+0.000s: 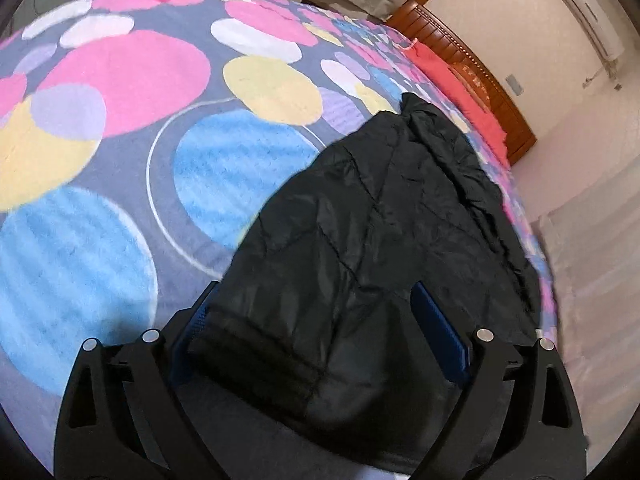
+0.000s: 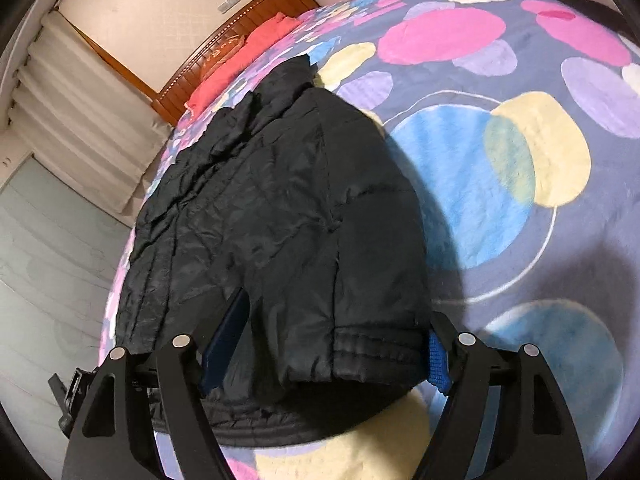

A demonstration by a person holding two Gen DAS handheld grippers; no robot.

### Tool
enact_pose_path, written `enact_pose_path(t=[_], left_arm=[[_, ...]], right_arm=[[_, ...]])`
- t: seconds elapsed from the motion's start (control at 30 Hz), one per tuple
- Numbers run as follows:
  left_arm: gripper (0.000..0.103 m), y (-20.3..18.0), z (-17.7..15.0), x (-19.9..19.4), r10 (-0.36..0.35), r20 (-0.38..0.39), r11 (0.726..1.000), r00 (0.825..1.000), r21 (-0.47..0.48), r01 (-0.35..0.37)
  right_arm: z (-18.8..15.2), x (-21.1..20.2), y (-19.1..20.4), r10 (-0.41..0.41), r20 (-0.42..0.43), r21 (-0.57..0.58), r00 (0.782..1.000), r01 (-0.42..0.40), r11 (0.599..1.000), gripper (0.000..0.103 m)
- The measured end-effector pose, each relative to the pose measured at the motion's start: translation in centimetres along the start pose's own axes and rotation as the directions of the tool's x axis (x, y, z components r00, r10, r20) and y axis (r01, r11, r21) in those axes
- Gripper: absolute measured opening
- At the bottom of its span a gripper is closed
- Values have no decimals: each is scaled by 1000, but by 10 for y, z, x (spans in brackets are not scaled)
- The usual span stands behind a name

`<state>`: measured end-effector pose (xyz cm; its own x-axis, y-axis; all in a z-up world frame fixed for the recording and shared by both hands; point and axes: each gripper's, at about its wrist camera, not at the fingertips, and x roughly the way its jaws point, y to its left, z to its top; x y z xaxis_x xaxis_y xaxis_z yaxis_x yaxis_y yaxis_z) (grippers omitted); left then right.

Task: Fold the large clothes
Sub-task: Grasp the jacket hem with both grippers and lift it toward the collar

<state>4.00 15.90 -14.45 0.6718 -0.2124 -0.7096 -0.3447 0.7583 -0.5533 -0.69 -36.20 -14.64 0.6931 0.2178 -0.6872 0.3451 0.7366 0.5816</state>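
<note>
Both claws stand wide over the near hem of the black puffer jacket (image 1: 360, 240), and neither seems to pinch it. Your left gripper (image 1: 320, 328) has its blue pads spread to either side of the folded hem, the cloth lying between them and over the left pad rather than squeezed. Your right gripper (image 2: 332, 344) does the same at its end, one pad against the ribbed hem band and the other tucked in a crease of the padding.

You find the jacket on the patterned blanket (image 1: 120, 120), along the side of the bed nearest the floor, collar end pointing toward the wooden headboard (image 1: 472, 68) and the red pillow (image 1: 460, 92). It looks already doubled lengthwise into a narrow stack, which is probably why you hold both claws at the hem: from there you can take the bottom edge at two points and carry it toward the collar in one even fold. Puffy nylon will likely spring back, so bite deep before lifting
</note>
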Motion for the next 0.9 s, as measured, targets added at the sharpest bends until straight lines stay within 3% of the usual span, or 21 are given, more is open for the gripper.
enact_pose_path(t=[0.17, 0.27, 0.47, 0.5, 0.6, 0.7, 0.9], left_arm=[[92, 14, -10, -13, -26, 0, 998, 1000, -56, 26], [92, 5, -8, -3, -1, 11, 1000, 1000, -27, 1], [92, 7, -3, 1, -32, 38, 999, 999, -28, 33], [88, 7, -4, 0, -33, 32, 999, 999, -21, 34], [81, 6, -10, -5, -47, 18, 999, 999, -14, 48], [81, 6, -11, -3, -44, 19, 999, 999, -2, 44], [79, -3, -1, 11, -42, 28, 999, 999, 19, 41]], right_arm=[[-14, -9, -13, 58, -23, 88, 998, -55, 995, 76], [-13, -3, -8, 40, -13, 79, 999, -39, 996, 76], [-3, 9, -7, 97, 47, 126, 994, -103, 987, 76], [-3, 10, -5, 93, 50, 128, 994, -99, 987, 76], [-9, 7, 1, 99, 16, 111, 995, -100, 989, 75], [-19, 4, 4, 103, 4, 104, 995, -102, 989, 75], [-7, 12, -1, 90, 74, 138, 993, -100, 985, 70]])
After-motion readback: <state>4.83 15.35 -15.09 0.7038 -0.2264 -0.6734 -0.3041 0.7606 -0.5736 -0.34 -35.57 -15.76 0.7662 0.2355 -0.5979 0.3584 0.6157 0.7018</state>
